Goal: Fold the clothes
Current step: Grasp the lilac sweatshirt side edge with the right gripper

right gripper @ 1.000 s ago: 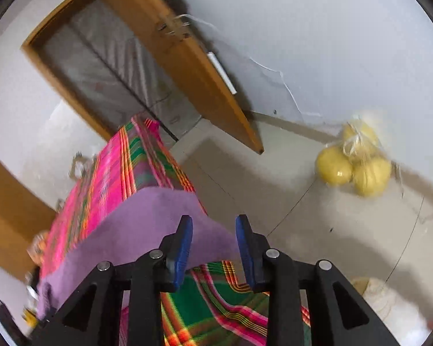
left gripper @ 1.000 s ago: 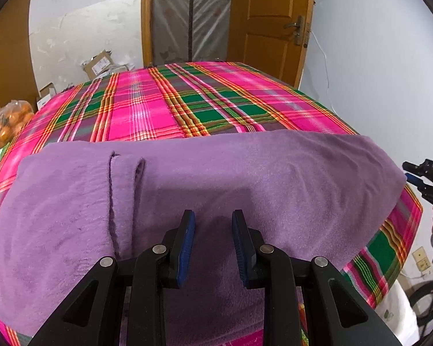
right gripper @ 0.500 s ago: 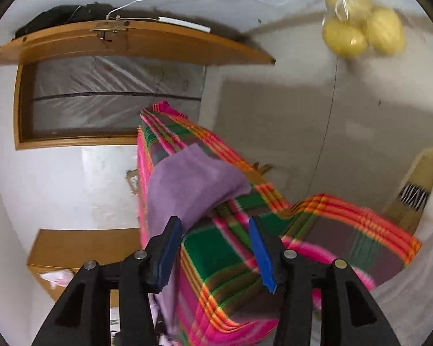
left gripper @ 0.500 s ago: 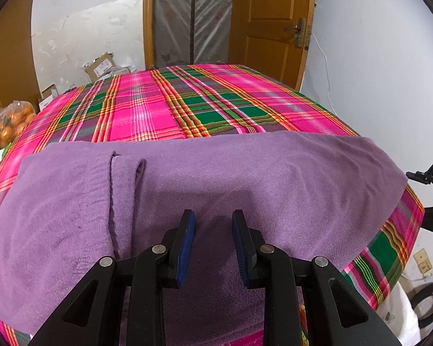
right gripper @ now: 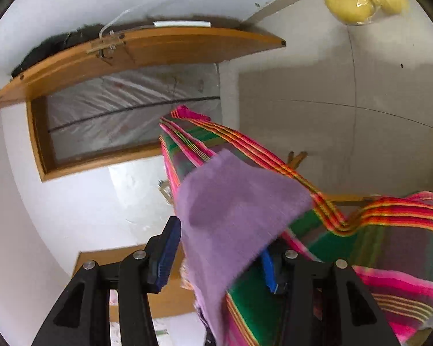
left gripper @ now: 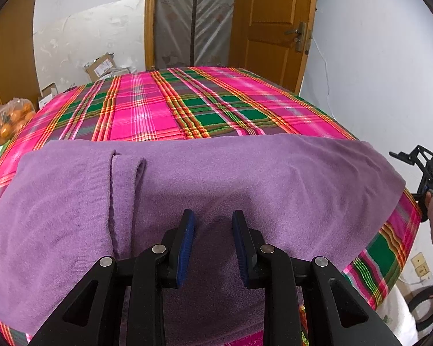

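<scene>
The left gripper (left gripper: 213,222) rests its parted jaws on a purple garment (left gripper: 245,178), a low ridge of cloth rising between the pads; whether they pinch it cannot be told. The right gripper (right gripper: 216,253), jaws spread wide, straddles the garment's hanging corner (right gripper: 233,210) without pressing it. The garment lies spread across the near edge of a bench under a pink-and-green plaid cloth (left gripper: 164,106).

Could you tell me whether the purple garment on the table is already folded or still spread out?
Mostly spread: the purple garment lies flat across the plaid tablecloth, one corner hanging over the edge. Only a narrow flap at its left is doubled over.
</scene>
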The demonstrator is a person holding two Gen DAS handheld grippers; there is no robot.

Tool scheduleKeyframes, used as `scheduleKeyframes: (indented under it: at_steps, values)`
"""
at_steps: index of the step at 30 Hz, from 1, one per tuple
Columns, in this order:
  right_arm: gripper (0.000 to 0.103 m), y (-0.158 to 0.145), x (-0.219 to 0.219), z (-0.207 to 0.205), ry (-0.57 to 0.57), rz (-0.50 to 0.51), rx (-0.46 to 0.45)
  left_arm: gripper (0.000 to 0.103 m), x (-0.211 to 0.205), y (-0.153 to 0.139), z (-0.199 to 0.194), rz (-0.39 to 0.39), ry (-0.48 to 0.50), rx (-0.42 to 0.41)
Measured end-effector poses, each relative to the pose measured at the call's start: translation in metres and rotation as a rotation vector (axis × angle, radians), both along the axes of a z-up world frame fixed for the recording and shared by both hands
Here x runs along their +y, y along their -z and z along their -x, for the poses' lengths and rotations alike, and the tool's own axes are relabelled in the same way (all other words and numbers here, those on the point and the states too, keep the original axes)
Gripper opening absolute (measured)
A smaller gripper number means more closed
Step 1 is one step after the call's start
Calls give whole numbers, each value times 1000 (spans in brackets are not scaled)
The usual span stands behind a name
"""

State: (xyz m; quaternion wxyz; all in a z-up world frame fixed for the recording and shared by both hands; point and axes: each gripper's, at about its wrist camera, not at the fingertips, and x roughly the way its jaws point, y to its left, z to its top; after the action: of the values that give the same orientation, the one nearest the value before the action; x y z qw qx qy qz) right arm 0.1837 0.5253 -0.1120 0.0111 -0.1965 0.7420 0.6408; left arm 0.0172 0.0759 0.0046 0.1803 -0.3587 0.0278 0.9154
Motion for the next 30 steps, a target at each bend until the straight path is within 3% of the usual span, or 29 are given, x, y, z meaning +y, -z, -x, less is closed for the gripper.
scheduleKeyframes:
  at_steps: [5, 10, 13, 30]
  values:
    - [47, -12, 1, 7, 26, -94, 7, 28, -2, 0, 1, -12, 1, -2]
    - [21, -32, 0, 12, 9, -247, -24, 28, -3, 0, 1, -19, 3, -3]
    - [15, -47, -2, 12, -11, -341, -35, 28, -3, 0, 1, -25, 4, -4]
    - [11, -162, -73, 32, -173, -729, 116, 30, -7, -4, 2, -67, 7, -40]
